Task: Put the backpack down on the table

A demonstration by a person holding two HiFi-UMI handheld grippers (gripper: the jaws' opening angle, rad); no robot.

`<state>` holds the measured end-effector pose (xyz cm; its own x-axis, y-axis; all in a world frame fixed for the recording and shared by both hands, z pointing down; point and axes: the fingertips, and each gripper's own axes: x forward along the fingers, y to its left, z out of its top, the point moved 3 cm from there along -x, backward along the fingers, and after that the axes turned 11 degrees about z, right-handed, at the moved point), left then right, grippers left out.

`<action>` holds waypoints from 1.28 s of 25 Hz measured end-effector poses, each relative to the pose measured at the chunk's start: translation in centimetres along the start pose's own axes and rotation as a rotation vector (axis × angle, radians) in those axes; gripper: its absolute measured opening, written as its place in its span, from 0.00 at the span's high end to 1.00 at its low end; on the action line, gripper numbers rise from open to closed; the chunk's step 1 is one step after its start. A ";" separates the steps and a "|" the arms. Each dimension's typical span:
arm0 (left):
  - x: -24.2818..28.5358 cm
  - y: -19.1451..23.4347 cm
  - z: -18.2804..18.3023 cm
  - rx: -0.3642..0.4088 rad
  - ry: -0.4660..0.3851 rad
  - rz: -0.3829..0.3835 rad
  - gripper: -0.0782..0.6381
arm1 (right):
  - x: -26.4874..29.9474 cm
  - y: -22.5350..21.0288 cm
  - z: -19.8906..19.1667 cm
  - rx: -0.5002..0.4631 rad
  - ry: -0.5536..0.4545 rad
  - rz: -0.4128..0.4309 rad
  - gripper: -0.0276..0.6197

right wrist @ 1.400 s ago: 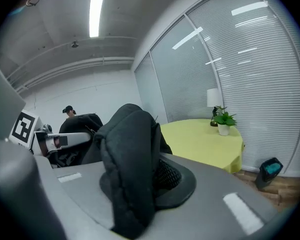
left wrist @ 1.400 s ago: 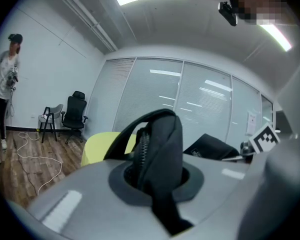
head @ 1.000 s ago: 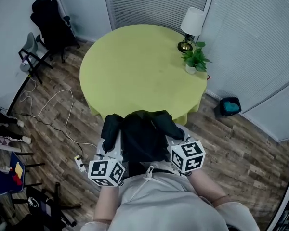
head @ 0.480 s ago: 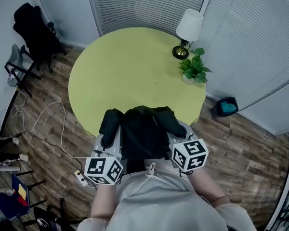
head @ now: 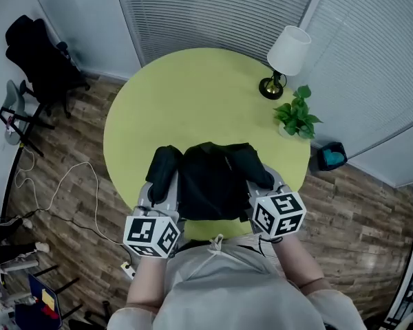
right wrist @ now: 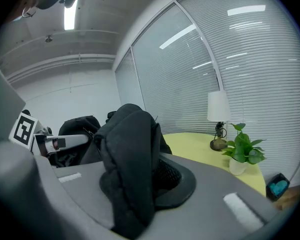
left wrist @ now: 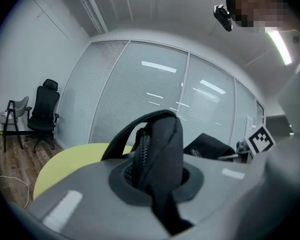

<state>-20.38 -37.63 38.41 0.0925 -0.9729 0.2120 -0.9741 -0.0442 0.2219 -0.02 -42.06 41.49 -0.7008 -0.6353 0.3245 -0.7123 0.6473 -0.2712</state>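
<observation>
A black backpack (head: 213, 184) hangs between my two grippers, over the near edge of the round yellow-green table (head: 193, 102). My left gripper (head: 160, 192) is shut on the bag's left side; in the left gripper view a zipped black fold (left wrist: 160, 139) is pinched in the left gripper (left wrist: 157, 176). My right gripper (head: 261, 184) is shut on the bag's right side, and a padded black fold (right wrist: 127, 144) fills the right gripper (right wrist: 140, 184). I cannot tell whether the bag's underside touches the tabletop.
A white-shaded lamp (head: 286, 57) and a small potted plant (head: 297, 119) stand at the table's far right. On the wooden floor are a black office chair (head: 38, 57), a grey chair (head: 17, 112), a white cable (head: 62, 191) and a blue bin (head: 328, 157). Blinds line the far walls.
Both grippers have carried the backpack forward, from over the floor in front of the table to above the table's near edge. Both grips are unchanged.
</observation>
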 end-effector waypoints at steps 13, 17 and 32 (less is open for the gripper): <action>11.4 6.9 2.4 0.038 0.000 -0.046 0.85 | 11.4 -3.6 4.1 -0.023 0.013 -0.101 0.91; 14.5 7.6 0.9 0.095 0.010 -0.045 0.85 | 13.6 -5.8 3.6 -0.037 0.040 -0.126 0.91; 19.2 8.6 -2.9 0.151 0.094 -0.053 0.85 | 17.2 -9.8 0.5 -0.016 0.108 -0.163 0.91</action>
<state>-26.33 -56.01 47.16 0.1567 -0.9431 0.2932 -0.9866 -0.1356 0.0910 -5.14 -59.52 49.30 -0.5675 -0.6836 0.4589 -0.8147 0.5470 -0.1925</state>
